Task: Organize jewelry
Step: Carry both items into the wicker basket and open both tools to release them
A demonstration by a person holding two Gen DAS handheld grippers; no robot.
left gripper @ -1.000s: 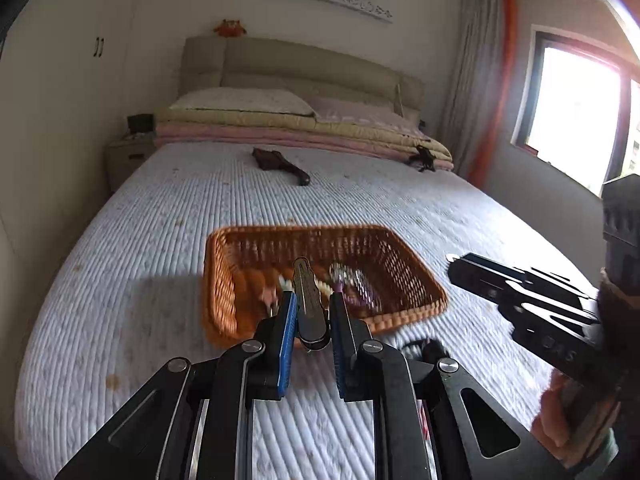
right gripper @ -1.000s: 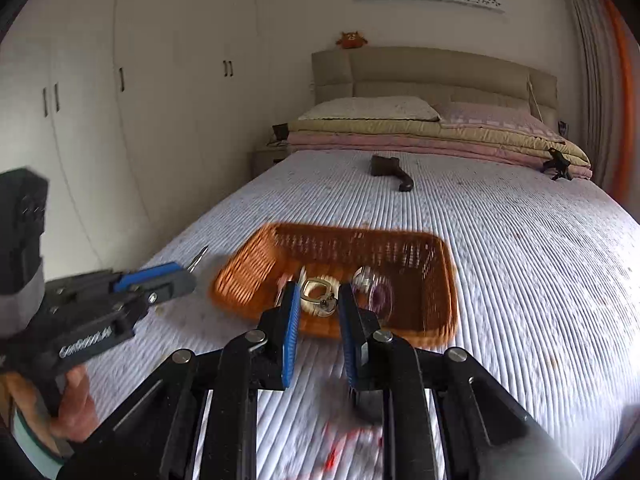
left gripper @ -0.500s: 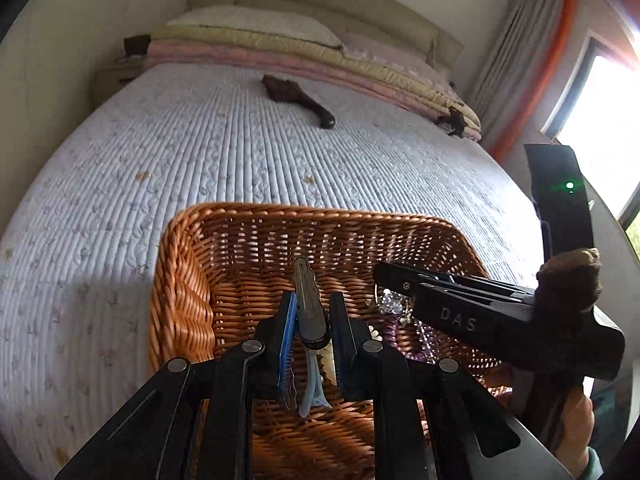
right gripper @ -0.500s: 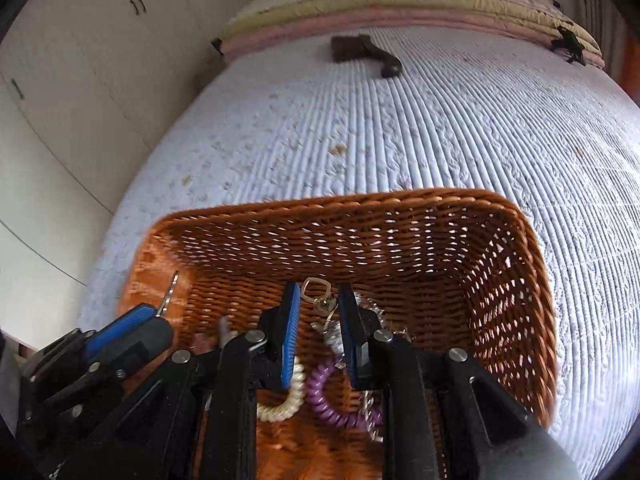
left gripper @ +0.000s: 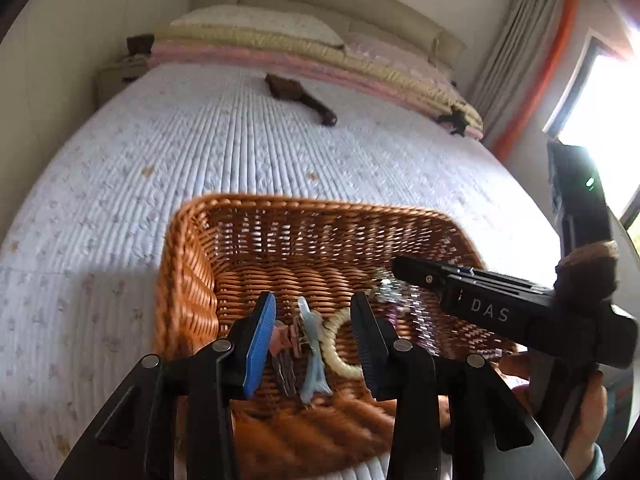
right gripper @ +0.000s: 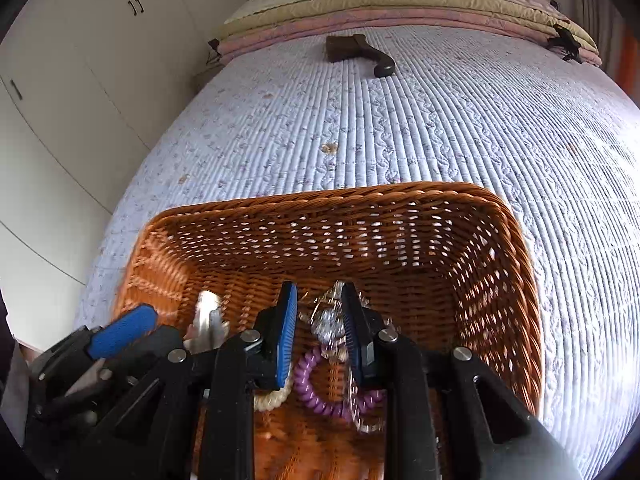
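In the left wrist view, the left gripper [left gripper: 314, 312] hung over the near end of a wicker basket [left gripper: 188, 280] on the quilted bed [left gripper: 240, 152]. Its jaws had just been opening and stood spread, their pads clear of everything. Below the gap, on the basket floor, lay a pale blue hair clip [left gripper: 312, 344], a pink clip [left gripper: 280, 338] and a cream beaded bracelet [left gripper: 340, 344]. The right gripper [left gripper: 400, 270] reached in from the right, its tip over a glittery piece that was too blurred to name. A dark brush [left gripper: 300, 98] lay well apart near the pillows.

In the right wrist view, the right gripper [right gripper: 320, 304] pinched a sparkly crystal piece of jewelry [right gripper: 330, 326], its 2 pads close against it. A purple coil hair tie [right gripper: 316, 388] lay beneath in the basket [right gripper: 516, 280]. The left gripper [right gripper: 132, 326] showed at lower left, beside a silvery clip [right gripper: 208, 316].
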